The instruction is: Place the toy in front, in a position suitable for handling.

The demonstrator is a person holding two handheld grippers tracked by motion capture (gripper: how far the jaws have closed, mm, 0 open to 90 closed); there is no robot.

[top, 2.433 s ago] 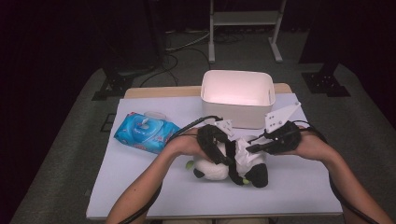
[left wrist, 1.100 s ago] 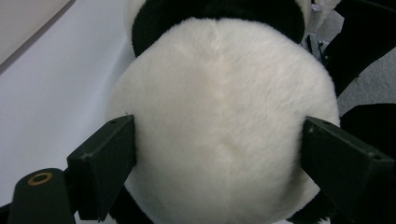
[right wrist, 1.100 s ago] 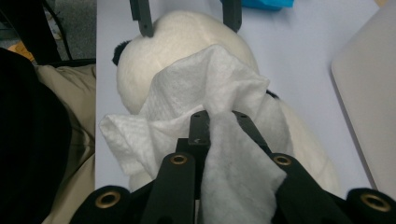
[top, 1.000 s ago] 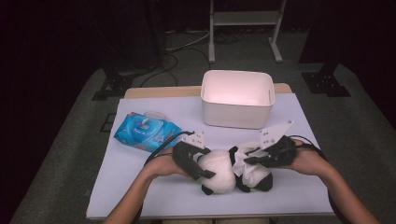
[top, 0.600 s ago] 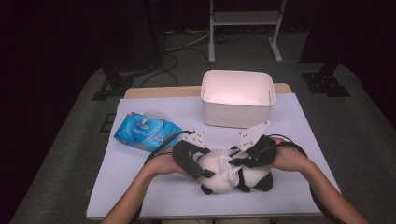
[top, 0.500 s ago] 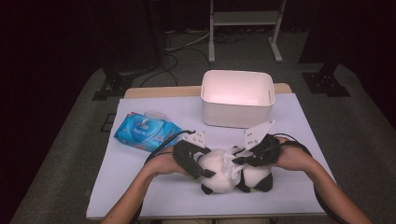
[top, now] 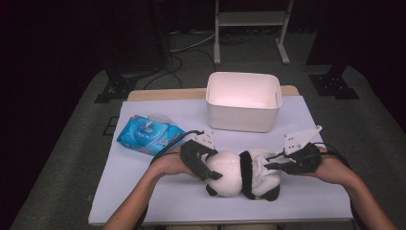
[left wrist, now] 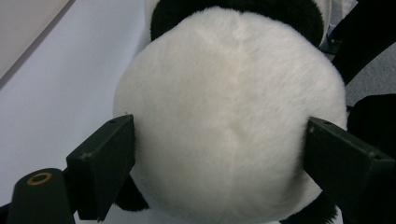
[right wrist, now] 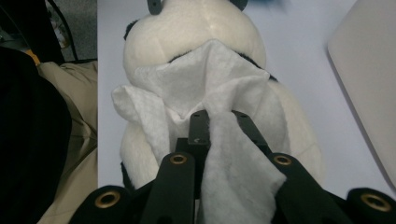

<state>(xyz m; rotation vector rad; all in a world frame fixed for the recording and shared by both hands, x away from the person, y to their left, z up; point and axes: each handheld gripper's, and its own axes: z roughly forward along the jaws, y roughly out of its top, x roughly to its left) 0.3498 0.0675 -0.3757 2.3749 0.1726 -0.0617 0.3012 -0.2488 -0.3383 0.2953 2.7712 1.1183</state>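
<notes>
While the left gripper (top: 210, 168) keeps its wide jaws pressed on the toy panda's (top: 239, 173) white head, the right gripper (top: 274, 165), clamped on a white wipe (right wrist: 219, 140), has drawn back toward the panda's right end. Beyond the fingers, the white bin (top: 243, 101) looks empty; a wipes pack (top: 148, 134) lies farther left.

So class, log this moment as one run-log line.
left gripper: gripping toy panda | right gripper: pinching wipe, on panda | bin: behind
</notes>
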